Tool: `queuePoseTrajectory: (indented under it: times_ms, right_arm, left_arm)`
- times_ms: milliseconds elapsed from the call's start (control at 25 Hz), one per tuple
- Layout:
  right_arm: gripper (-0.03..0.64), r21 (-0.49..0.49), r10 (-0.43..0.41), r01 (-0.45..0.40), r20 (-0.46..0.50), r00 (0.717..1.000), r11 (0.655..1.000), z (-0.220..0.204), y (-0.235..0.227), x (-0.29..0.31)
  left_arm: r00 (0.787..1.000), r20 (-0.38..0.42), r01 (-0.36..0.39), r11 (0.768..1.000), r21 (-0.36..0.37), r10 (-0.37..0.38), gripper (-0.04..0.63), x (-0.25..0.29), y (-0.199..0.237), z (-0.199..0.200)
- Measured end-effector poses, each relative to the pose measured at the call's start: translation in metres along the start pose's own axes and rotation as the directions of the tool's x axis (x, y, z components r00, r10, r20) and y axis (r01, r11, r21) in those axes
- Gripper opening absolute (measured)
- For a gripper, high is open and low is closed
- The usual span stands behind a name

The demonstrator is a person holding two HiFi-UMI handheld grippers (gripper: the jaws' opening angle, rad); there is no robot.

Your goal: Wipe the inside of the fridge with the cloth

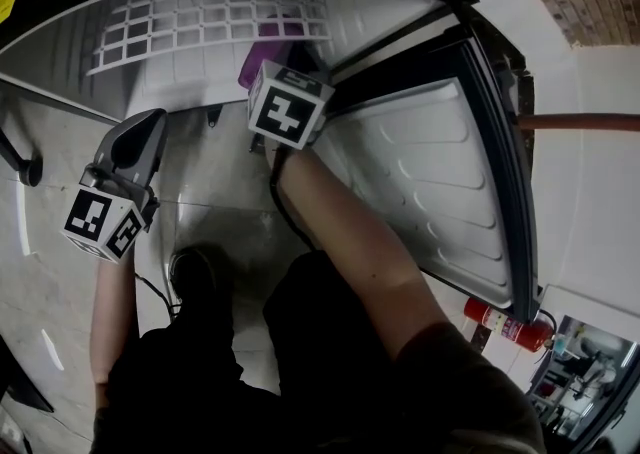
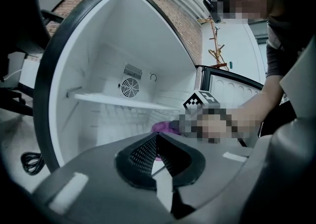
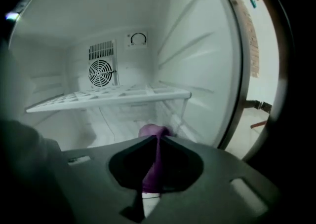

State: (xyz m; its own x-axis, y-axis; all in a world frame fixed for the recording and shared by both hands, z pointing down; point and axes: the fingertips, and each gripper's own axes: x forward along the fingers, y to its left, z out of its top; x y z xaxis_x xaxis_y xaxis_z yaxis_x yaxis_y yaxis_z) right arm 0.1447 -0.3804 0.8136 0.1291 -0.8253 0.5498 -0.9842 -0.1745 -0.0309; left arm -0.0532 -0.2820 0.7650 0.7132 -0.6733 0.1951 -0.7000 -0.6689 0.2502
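Grey tongs (image 2: 157, 135), black-white marker cubes (image 1: 289, 102), dark clothing (image 1: 330, 352)

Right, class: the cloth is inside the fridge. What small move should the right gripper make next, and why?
Probably lower the right gripper so the cloth meets the fridge floor, then sweep sideways. Its jaws are shut on the cloth, under the shelf, but contact with any surface cannot be confirmed.

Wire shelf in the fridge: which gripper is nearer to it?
Right. The right gripper, jaws shut on the purple cloth, is inside the fridge below the wire shelf; the left gripper is outside the opening, farther back.
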Motion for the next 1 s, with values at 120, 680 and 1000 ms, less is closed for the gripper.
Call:
queuePoseTrajectory:
  times_ms: [120, 680, 1000]
  right_arm:
    - [0.012, 0.023, 0.008, -0.006, -0.106, 0.994, 1.0, -0.029, -0.001, 0.008]
    - [0.012, -0.039, 0.171, -0.182, -0.197, 0.965, 0.983, -0.073, 0.032, 0.013]
    - [0.012, -0.249, 0.337, -0.355, -0.115, 0.935, 0.901, -0.046, 0.092, -0.062]
  left_arm:
    - [1.0, -0.002, 0.015, 1.0, 0.002, -0.015, 0.018, 0.004, -0.004, -0.004]
    - [0.998, -0.034, 0.05, 0.999, -0.016, -0.051, 0.017, 0.027, -0.005, -0.021]
    - [0.997, -0.056, -0.05, 0.995, -0.08, 0.046, 0.017, -0.013, -0.018, 0.031]
